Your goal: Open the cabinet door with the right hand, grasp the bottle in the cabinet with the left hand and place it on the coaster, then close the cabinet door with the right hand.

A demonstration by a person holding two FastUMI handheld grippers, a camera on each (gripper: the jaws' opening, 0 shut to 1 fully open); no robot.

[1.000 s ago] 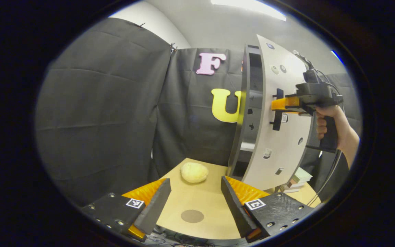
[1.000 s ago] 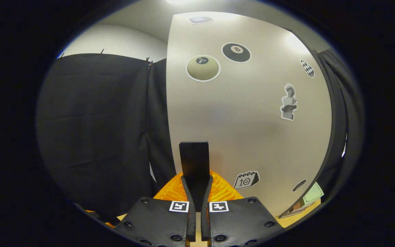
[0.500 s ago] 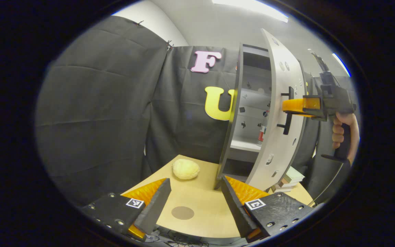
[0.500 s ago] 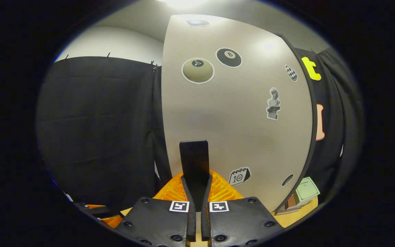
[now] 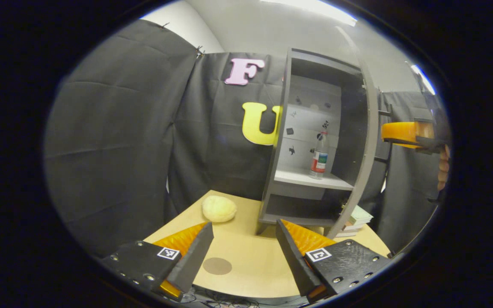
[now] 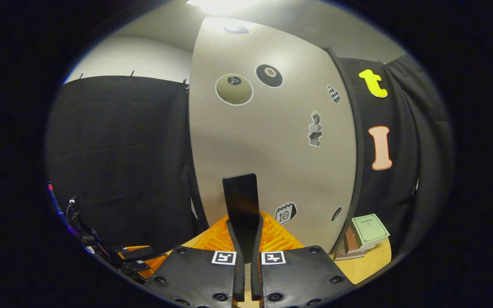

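Note:
In the left gripper view the grey cabinet [image 5: 280, 128] stands open on the table, its door [image 5: 368, 128] swung out edge-on at the right. A clear bottle [image 5: 319, 155] with a red label stands upright on the middle shelf. My left gripper [image 5: 243, 248] hovers open above the table's near edge, with the round brown coaster [image 5: 217, 265] between its fingers, lower down. My right gripper [image 6: 245, 239] is shut on the door's black handle [image 6: 241, 201], and the sticker-covered door face [image 6: 272, 141] rises behind it. That gripper's orange finger [image 5: 402, 133] and a hand show far right.
A pale yellow lumpy object [image 5: 218, 208] lies on the wooden table [image 5: 250, 261] left of the cabinet. A stack of books [image 6: 364, 235] sits beside the cabinet at the table's right. Black cloth walls close in behind.
The door has swung wide open, pulled by my right gripper, uncovering the shelves and the bottle. My left gripper has stayed open while its view shifted slightly.

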